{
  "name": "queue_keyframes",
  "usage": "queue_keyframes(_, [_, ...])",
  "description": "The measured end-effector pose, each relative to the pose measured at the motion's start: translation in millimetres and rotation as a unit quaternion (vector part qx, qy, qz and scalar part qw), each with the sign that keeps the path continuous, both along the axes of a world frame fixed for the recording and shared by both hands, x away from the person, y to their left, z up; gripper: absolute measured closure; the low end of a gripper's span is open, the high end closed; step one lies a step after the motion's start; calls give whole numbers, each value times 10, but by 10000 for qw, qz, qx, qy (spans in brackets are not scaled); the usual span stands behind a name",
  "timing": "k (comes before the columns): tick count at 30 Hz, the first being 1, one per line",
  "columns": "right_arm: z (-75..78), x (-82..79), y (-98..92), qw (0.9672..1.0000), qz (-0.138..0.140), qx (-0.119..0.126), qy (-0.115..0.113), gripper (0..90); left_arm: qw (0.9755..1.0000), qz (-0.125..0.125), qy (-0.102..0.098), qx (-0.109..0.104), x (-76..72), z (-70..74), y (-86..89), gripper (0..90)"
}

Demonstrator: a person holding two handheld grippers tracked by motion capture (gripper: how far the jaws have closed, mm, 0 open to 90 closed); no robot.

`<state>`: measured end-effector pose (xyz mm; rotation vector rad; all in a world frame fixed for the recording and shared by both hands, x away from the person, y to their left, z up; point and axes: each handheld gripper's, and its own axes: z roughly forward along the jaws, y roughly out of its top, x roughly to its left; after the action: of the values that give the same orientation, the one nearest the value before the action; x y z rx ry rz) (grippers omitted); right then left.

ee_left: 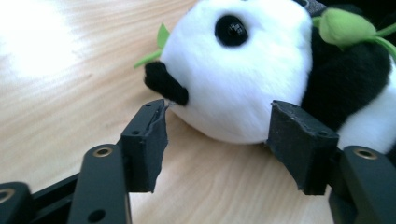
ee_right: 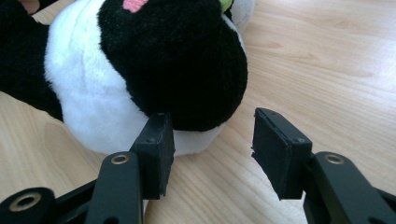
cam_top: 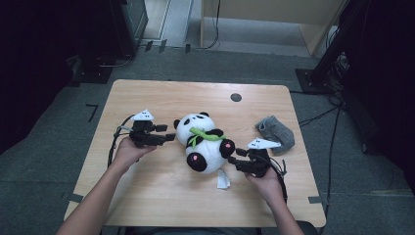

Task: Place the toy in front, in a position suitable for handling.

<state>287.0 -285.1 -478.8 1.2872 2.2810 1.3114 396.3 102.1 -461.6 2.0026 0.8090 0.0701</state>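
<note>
A black-and-white panda plush [cam_top: 203,142] with a green leaf on its chest lies on its back in the middle of the wooden table [cam_top: 147,196]. My left gripper [cam_top: 169,135] is level with the panda's head, jaws pointing at it. In the left gripper view the white head [ee_left: 243,79] sits just past the open gripper [ee_left: 219,140], with nothing between the pads. My right gripper [cam_top: 234,156] is beside the panda's lower foot. Its view shows the black foot [ee_right: 173,60] right in front of the open gripper [ee_right: 212,144], the left fingertip [ee_right: 156,140] at the plush's edge.
A crumpled grey cloth [cam_top: 275,131] lies at the table's right side, beyond my right hand. The plush's white tag [cam_top: 223,179] rests on the wood below the panda. A dark round hole [cam_top: 236,97] is near the far edge. Cables trail on the floor at right.
</note>
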Motion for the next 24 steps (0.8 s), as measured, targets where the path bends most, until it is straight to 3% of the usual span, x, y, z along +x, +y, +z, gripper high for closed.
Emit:
queue_keyframes(4, [-1, 8, -13, 10000, 15, -37, -79, 492, 9999, 37, -104, -128, 90, 0, -13, 345])
queue_keyframes(14, [0, 11, -15, 9999, 39, -53, -107, 521, 9991, 245, -324, 138, 429, 37, -74, 427])
queue_keyframes(17, [0, 5, -16, 10000, 60, -13, -63, 527, 9990, 308, -266, 180, 523, -1, -127, 440])
queue_keyframes(24, [-9, 25, -11, 9999, 20, -36, -135, 539, 9999, 40, -70, 90, 543, -82, -205, 473])
